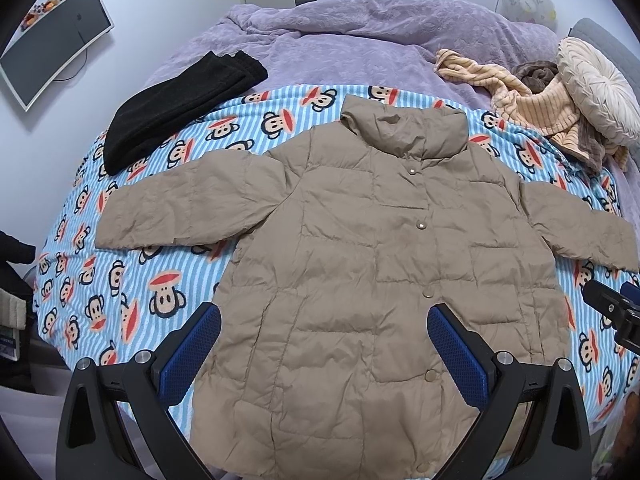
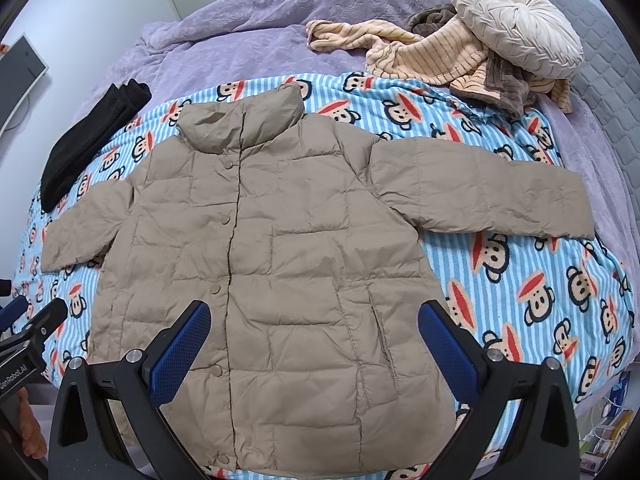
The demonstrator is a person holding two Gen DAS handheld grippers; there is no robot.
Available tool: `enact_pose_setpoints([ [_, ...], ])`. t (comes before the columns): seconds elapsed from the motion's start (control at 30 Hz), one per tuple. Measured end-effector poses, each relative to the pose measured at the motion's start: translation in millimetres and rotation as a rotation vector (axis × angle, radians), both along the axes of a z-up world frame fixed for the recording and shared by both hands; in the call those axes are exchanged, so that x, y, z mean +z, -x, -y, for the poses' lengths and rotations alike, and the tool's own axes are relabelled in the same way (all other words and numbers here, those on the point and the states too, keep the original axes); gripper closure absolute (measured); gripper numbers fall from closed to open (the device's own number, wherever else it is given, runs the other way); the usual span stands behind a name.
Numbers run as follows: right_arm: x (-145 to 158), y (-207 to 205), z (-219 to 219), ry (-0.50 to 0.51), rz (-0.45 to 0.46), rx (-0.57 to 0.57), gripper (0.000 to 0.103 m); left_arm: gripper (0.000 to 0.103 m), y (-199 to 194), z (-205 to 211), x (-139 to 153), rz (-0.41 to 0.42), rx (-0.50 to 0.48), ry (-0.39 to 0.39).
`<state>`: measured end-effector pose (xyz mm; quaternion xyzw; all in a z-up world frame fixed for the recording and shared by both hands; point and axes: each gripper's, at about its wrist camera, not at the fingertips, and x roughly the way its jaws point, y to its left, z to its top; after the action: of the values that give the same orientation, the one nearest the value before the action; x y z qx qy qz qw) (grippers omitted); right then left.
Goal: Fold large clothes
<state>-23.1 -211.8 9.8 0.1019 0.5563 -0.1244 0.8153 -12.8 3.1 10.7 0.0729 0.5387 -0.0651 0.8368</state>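
- Across the monkey blanket (image 1: 120,280) on the bed, the jacket (image 1: 360,260) lies flat, buttoned, sleeves spread.
- My left gripper (image 1: 324,344) and right gripper (image 2: 314,340) hover above its hem, jaws wide, empty.
- Best I pinch a sleeve cuff and fold it inward.

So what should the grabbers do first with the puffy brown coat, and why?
Probably the left gripper should reach for the left sleeve and fold it in: the coat lies flat and buttoned, sleeves spread wide, both grippers open, holding nothing.
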Motion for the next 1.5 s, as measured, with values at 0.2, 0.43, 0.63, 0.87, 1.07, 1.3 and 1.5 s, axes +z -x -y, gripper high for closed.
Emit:
enact_pose_setpoints([
  [0.2,-0.2,-0.2,-2.0,-0.003,-0.001,0.002,0.000,0.000,1.7,-3.9,-0.8,0.002,0.000,-0.003],
  [0.43,-1.1,1.0,-1.1,-0.003,-0.001,0.003,0.000,0.000,6.8,-8.7,-1.8,0.000,0.008,-0.008],
  [0.63,-1.3,1.3,-5.5,-0.002,-0.008,-0.006,0.000,0.000,3.6,-8.5,-4.6,-0.010,0.015,-0.012],
  [0.87,-11.2,2.7,-17.2,-0.019,-0.026,-0.027,0.000,0.000,-7.8,-22.4,-27.4,-0.091,0.009,0.074],
  [1.07,-27.0,-2.7,-41.1,-0.073,-0.053,-0.028,0.000,0.000,-22.9,-44.7,-55.2,-0.145,0.015,0.169],
  [1.3,-60.8,-13.6,-94.8,-0.112,-0.094,-0.020,0.000,0.000,-73.1,-130.3,-102.2,-0.145,0.150,0.303],
  [1.5,-93.8,-40.0,-149.9,-0.140,-0.118,0.027,0.000,0.000,-122.7,-236.7,-153.2,-0.131,0.372,0.428],
])
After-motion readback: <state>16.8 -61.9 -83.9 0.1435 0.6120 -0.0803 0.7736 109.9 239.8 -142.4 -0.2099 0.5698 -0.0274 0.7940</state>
